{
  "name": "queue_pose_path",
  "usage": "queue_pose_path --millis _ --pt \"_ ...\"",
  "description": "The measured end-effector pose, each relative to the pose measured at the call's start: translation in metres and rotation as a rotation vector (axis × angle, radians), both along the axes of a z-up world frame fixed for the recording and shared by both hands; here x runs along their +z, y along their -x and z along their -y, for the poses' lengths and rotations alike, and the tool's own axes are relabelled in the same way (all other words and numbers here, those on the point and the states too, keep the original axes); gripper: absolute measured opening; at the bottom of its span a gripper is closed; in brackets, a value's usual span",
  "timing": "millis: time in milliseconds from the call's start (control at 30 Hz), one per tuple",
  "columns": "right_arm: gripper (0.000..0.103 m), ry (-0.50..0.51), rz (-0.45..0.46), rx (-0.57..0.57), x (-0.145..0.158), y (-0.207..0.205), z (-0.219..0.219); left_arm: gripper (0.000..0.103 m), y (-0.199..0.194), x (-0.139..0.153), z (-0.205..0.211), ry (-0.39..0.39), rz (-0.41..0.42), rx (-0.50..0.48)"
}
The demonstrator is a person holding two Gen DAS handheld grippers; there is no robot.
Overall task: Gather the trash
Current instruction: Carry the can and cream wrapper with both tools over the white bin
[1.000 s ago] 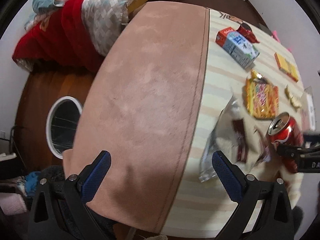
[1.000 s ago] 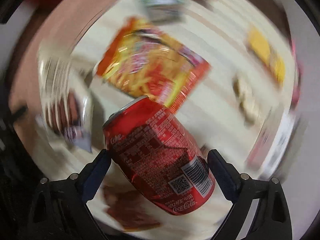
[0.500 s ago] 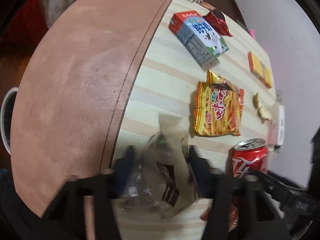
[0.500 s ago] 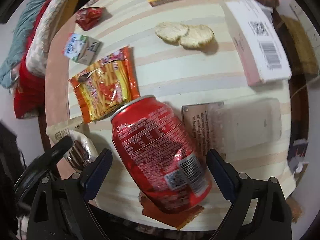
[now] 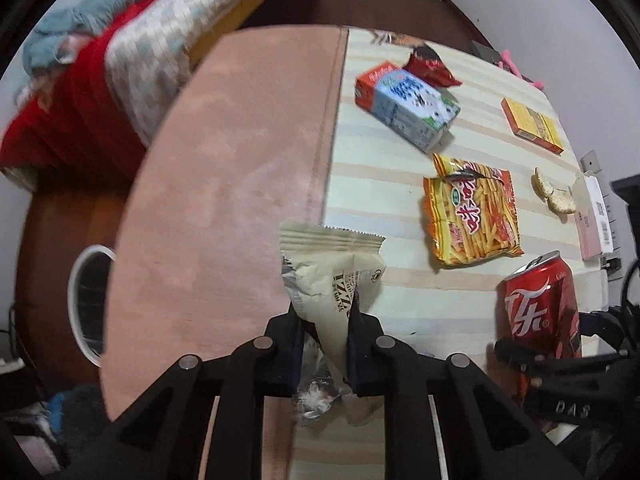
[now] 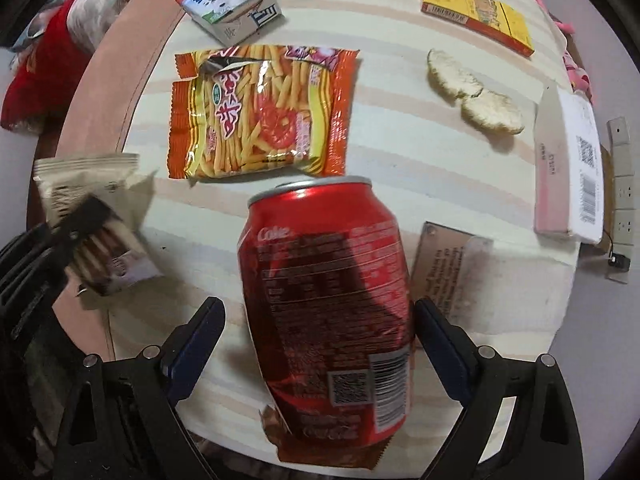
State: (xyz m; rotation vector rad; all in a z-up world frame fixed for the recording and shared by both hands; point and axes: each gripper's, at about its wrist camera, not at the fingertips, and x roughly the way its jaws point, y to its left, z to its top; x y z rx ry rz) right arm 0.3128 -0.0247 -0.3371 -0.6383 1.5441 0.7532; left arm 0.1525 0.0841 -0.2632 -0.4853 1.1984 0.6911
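Note:
My left gripper (image 5: pixel 323 320) is shut on a cream snack wrapper (image 5: pixel 334 276) and holds it above the table's near edge; it also shows at the left of the right wrist view (image 6: pixel 86 208). My right gripper (image 6: pixel 320 320) is open, its fingers on either side of a red Coke can (image 6: pixel 328 292) that stands tilted on the striped tablecloth (image 6: pixel 400 160). Whether a pad touches the can I cannot tell. The can also shows at the right of the left wrist view (image 5: pixel 538 300).
On the cloth lie an orange fries bag (image 6: pixel 260 112), a milk carton (image 6: pixel 228 0), a red wrapper (image 5: pixel 430 62), a yellow box (image 6: pixel 476 12), two crackers (image 6: pixel 472 96), a white parcel (image 6: pixel 568 164) and a brown wrapper (image 6: pixel 320 444) under the can. A white-rimmed bin (image 5: pixel 86 300) stands on the floor at left.
My left gripper has closed on the cream wrapper and lifted it off the table. My right gripper has stayed around the can, still open.

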Motion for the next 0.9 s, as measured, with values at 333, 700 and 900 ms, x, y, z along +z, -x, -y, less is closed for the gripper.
queue_pose_path --millis 333,700,900 --pt "0.082 -0.096 0.065 -0.051 0.047 0.029 0.021 0.013 0.037 0.060 0.004 -0.152 0.091 0.000" --pt "0.082 -0.365 0.157 -0.083 0.166 0.084 0.026 0.013 0.104 0.165 -0.012 -0.274 0.256 0.044" --pt "0.082 -0.493 0.169 -0.060 0.198 0.124 -0.020 0.013 0.163 0.197 -0.049 -0.320 0.287 0.113"
